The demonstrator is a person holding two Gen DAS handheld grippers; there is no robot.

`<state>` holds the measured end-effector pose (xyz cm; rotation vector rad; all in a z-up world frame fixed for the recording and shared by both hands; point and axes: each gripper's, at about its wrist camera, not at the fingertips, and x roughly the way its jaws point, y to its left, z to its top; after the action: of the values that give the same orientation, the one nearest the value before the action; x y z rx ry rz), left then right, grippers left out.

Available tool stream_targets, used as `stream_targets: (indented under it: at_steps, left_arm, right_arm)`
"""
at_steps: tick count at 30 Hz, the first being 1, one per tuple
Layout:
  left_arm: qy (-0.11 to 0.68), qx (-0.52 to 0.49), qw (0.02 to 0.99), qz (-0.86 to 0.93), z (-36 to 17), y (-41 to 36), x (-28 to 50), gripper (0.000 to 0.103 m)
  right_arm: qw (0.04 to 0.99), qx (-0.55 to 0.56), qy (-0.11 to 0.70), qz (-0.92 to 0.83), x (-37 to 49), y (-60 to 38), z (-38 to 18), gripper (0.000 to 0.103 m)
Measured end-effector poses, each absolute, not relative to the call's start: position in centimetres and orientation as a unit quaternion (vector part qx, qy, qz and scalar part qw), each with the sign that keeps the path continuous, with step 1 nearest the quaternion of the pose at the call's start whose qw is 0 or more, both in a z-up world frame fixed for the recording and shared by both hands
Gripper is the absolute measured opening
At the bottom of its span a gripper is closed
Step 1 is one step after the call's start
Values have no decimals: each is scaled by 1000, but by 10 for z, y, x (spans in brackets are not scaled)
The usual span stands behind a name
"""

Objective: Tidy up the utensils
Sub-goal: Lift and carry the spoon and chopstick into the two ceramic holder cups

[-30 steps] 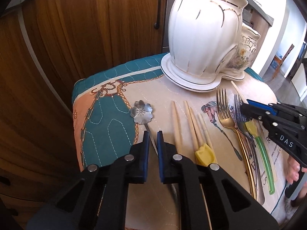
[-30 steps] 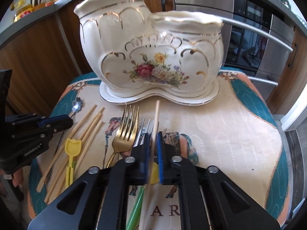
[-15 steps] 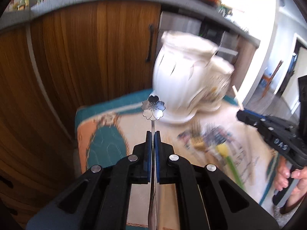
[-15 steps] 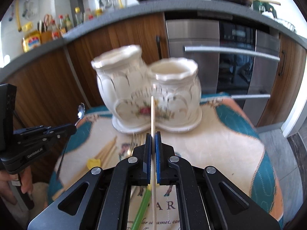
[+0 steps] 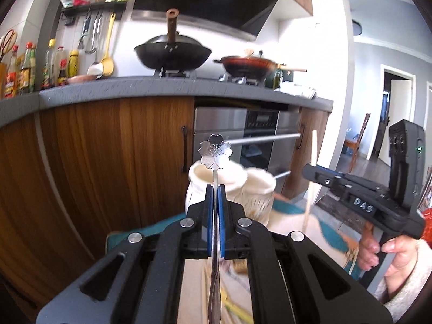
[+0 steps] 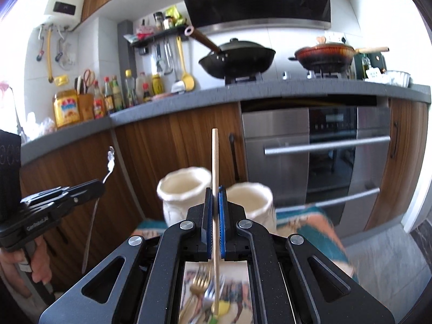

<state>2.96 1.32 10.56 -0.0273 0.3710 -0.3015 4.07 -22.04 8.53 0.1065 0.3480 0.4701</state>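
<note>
Both grippers had climbed since half a second earlier, and the ceramic holder had dropped low in each view, with the stove and pans now filling the top. The left gripper [image 5: 215, 197] had its fingers clamped on the flower-handled spoon [image 5: 215, 152], which stood near upright, flower end high above the fingertips and bowl end hanging down below the fingers. The right gripper [image 6: 215, 199] had its fingers closed on a single wooden chopstick [image 6: 215, 156], likewise close to vertical, its lower end trailing down over the forks [image 6: 201, 283] on the patterned cloth [image 6: 318, 224].

What mattered was what lay ahead and below: the two-cup ceramic utensil holder [image 6: 186, 189], mouths open upward. In the left wrist view the spoon's stem lined up over the left cup [image 5: 217, 176]; in the right wrist view the chopstick sat over the gap between the left cup and the right cup [image 6: 248, 195], though blur made the exact offset hard to judge. Each gripper seemed nearest to its own side's cup. Both long axes already matched the cups' openings, so the drop probably called for a short advance and a straight descent. Room above the rims looked free; the two tools stood well apart, the oven [image 6: 324, 162] safely behind.
</note>
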Motion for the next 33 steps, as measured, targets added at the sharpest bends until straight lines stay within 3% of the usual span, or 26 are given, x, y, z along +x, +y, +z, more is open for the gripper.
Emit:
stream_targets:
  at_steps: [12,18,33]
  left_arm:
    - [100,-46,982,-155,159,-16,117,3]
    - [80,-27,989,-122,140,-34,144,3]
    - [190,-2,974,-122,88,-24,150,3]
  right_arm:
    - [982,79,77,155,119,-211,140,5]
    - [980,64,126,143,158,-202,114,5]
    - [954,48,236,180,170,-197,55,5]
